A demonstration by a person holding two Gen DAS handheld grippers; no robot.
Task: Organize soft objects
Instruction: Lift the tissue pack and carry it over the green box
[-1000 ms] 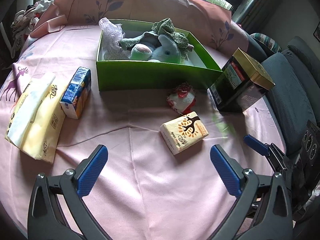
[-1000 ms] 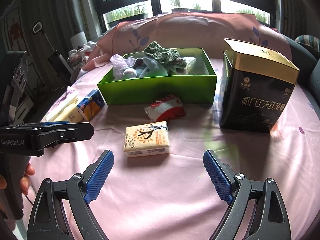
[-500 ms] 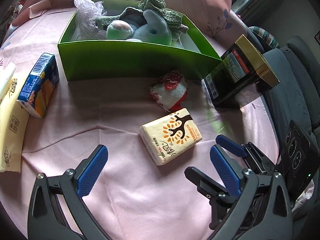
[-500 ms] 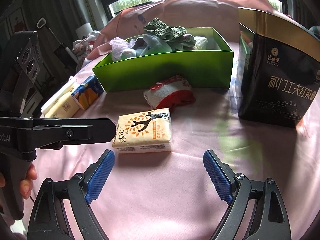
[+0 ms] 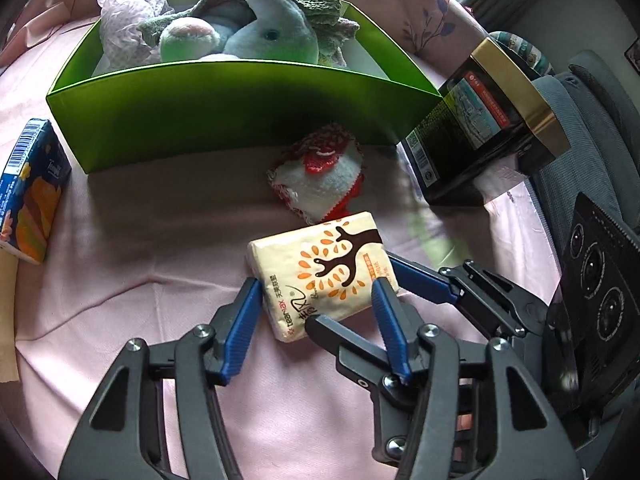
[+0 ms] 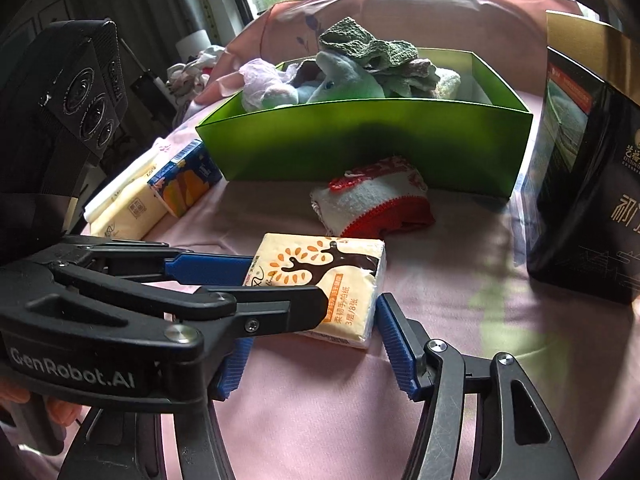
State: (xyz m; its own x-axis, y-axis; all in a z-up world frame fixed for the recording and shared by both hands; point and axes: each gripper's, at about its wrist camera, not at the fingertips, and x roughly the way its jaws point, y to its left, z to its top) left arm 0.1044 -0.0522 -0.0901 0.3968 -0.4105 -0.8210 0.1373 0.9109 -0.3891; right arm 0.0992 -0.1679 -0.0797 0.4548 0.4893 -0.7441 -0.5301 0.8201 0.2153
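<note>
A cream tissue pack with a brown tree print lies on the pink tablecloth. My left gripper is closed in around its near end, blue pads against both sides. My right gripper straddles the same pack from the other side; its jaws look narrowed, contact unclear. A red-and-white knitted cloth lies behind the pack, before the green box. The box holds a plush toy, knitted green cloth and crumpled plastic.
A black and gold tin stands right of the box. A blue tissue pack and a long yellow pack lie at the left. A grey seat lies beyond the table's right edge.
Both grippers moved forward onto the tree-print tissue pack and their jaws narrowed around it. The two grippers now cross each other over the pack.
</note>
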